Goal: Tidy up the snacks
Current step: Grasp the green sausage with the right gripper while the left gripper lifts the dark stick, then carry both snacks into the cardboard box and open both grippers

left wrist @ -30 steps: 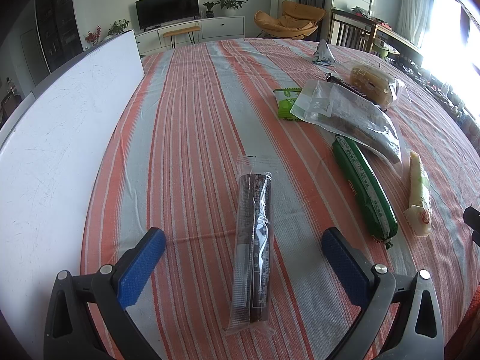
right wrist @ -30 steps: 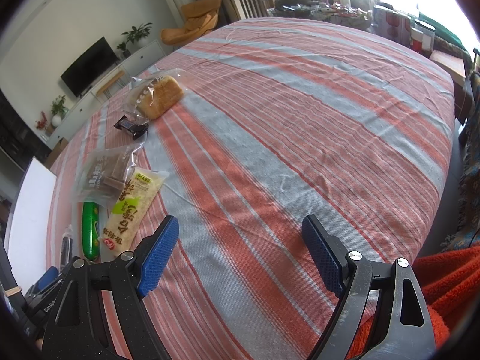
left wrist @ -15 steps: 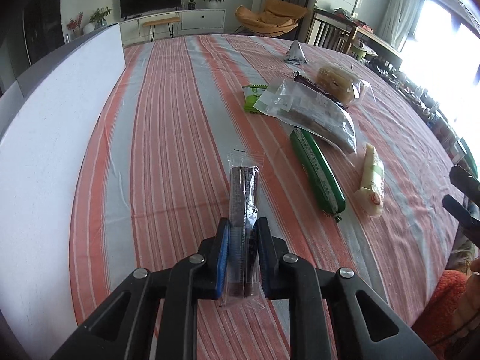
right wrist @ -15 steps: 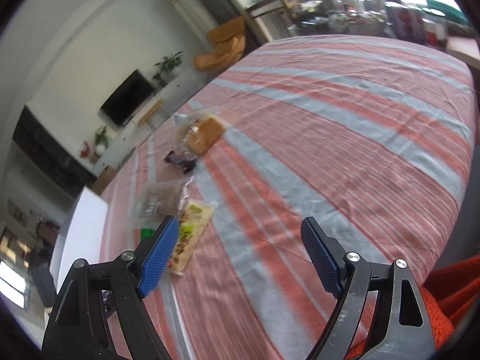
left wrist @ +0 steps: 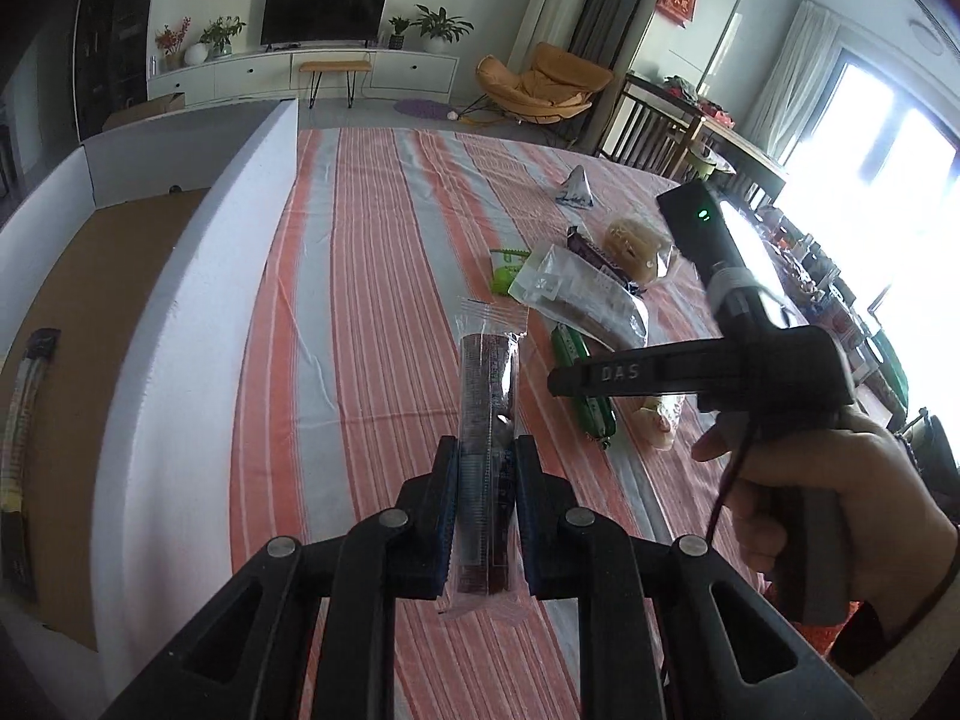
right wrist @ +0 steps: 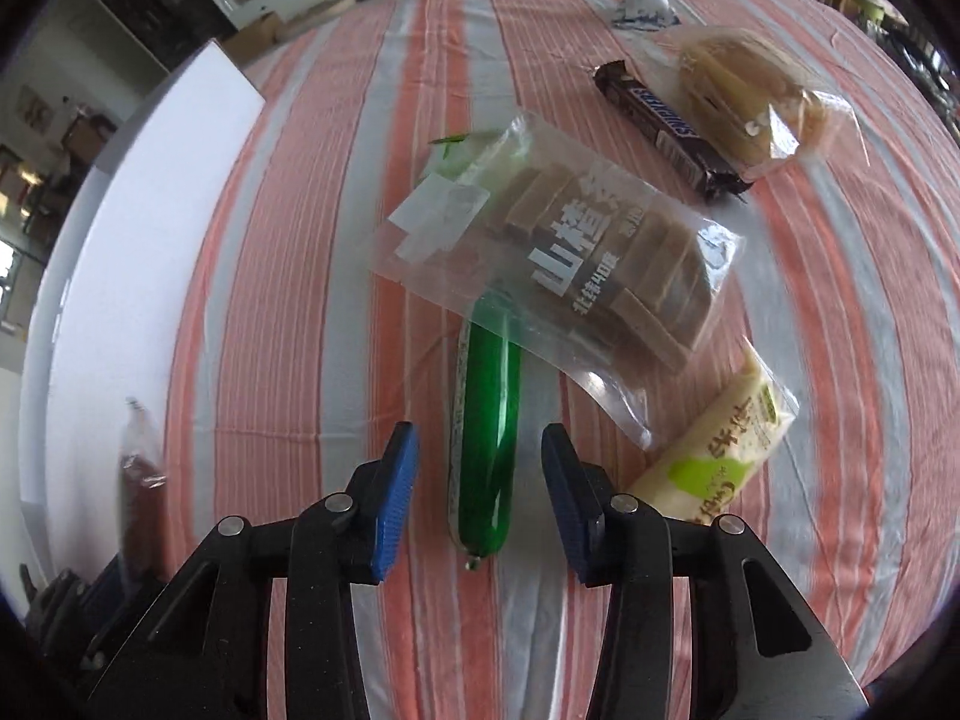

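Right hand-held gripper (right wrist: 480,489) straddles the green sausage (right wrist: 485,432) — jaws closing, pads not yet touching; its long axis runs straight ahead between them; left hand-held gripper (left wrist: 485,501) clamps the dark snack stick (left wrist: 487,420).

bagged buns (right wrist: 750,99): 1 | chocolate bars (right wrist: 666,126): 1 | green sausages (right wrist: 486,420): 1 | hand-held grippers (right wrist: 477,504): 2

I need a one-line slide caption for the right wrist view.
Right claw closing around a green sausage on the striped tablecloth, its far end tucked under a clear snack bag.
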{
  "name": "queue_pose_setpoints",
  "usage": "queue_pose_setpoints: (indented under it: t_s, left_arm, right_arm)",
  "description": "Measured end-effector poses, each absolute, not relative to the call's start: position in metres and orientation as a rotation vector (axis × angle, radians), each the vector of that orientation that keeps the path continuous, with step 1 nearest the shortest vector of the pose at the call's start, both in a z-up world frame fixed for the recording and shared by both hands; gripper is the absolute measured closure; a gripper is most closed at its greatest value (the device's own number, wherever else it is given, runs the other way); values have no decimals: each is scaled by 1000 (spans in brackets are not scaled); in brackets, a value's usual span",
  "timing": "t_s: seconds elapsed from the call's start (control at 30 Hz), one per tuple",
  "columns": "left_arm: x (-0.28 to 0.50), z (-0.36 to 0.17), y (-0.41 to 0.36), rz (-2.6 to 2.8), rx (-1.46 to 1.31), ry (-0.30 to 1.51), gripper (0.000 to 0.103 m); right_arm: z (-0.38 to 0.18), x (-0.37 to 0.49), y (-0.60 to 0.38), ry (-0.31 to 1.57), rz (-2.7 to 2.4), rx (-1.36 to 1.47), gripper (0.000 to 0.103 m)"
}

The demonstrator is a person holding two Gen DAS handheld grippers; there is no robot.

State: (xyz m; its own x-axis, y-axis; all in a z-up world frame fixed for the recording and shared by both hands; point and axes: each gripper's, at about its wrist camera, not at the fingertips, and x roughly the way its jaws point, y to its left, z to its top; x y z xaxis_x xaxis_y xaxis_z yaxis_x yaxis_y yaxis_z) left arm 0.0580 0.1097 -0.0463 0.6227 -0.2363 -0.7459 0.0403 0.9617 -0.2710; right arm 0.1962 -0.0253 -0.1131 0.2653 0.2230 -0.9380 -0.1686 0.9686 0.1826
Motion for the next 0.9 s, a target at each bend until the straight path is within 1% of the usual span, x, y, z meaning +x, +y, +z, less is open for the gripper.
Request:
queue_pose_setpoints:
  t_s: [0.03,0.07,0.2,0.33,0.5,0.7,0.8,0.9]
  left_arm:
    - [56,-42,112,-163,-244,881,86]
    - [54,-39,115,-168,-252,873,86]
    - [42,-21,128,-191,-276,832,86]
    - [34,-10,143,-210,-312,819,86]
    - [27,6,154,-230,-355,810,86]
    - [14,43,191,-180,-374,727,86]
    - [12,55,224,-93,-363,693,86]
    - [10,55,263,-1,-372,692,86]
  right_arm:
    - [-112,195,-23,1247,249,34,74]
    - [-113,194,-25,1244,235,43,79]
    - [-113,173,-44,1237,281,222,80]
    - [-109,140,-66,1227,396,471,80]
    - [-98,109,-87,1173,473,708,80]
    - [-44,94,-69,1083,561,717,80]
    - [-5,90,-42,1027,660,705,80]
    - [29,93,4,1004,769,674,80]
